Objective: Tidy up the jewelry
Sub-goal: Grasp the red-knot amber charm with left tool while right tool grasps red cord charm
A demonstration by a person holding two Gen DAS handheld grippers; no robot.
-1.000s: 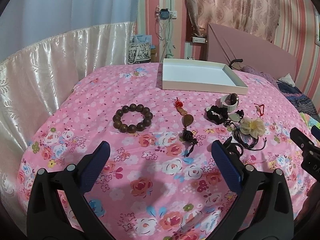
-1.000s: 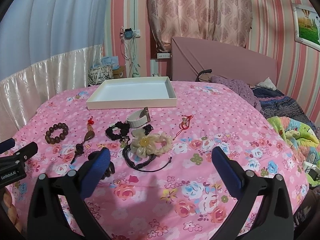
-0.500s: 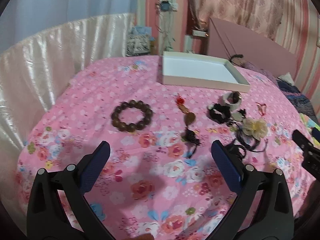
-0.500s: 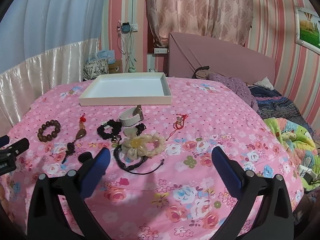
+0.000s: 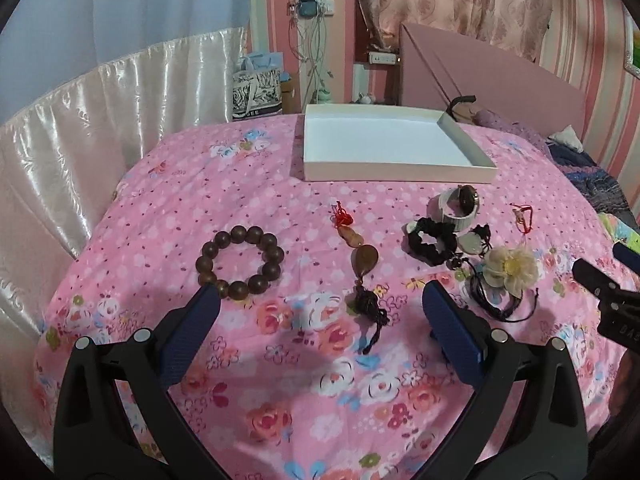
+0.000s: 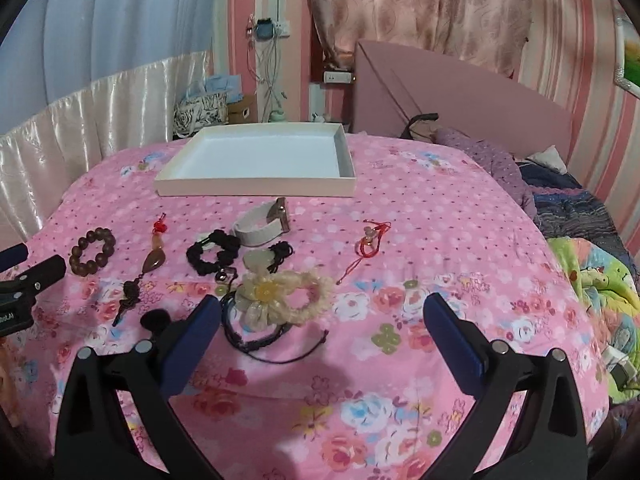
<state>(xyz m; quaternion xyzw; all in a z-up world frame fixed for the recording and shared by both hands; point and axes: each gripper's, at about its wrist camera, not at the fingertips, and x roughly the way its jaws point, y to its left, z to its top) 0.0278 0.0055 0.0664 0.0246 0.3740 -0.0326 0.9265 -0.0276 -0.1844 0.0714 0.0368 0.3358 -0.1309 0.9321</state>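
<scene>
The empty white tray (image 5: 396, 148) sits at the far side of the bed (image 5: 168, 208), with the jewelry spread on the cover between it and both grippers. The left gripper (image 5: 324, 320) hangs wide open, holding nothing, the bead bracelet (image 5: 240, 262) just ahead of its left finger; the right gripper (image 6: 322, 322), equally open and empty, is nearer the flower hair tie (image 6: 280, 294)

Pink floral bedspread (image 6: 400, 412) covers bed. Pink headboard (image 6: 452, 92) at back w/ patterned curtain (image 6: 412, 8) above. Printed bag (image 5: 256, 90) & wall socket w/ cables (image 5: 308, 4) behind; satin drape (image 5: 80, 120) along left.
</scene>
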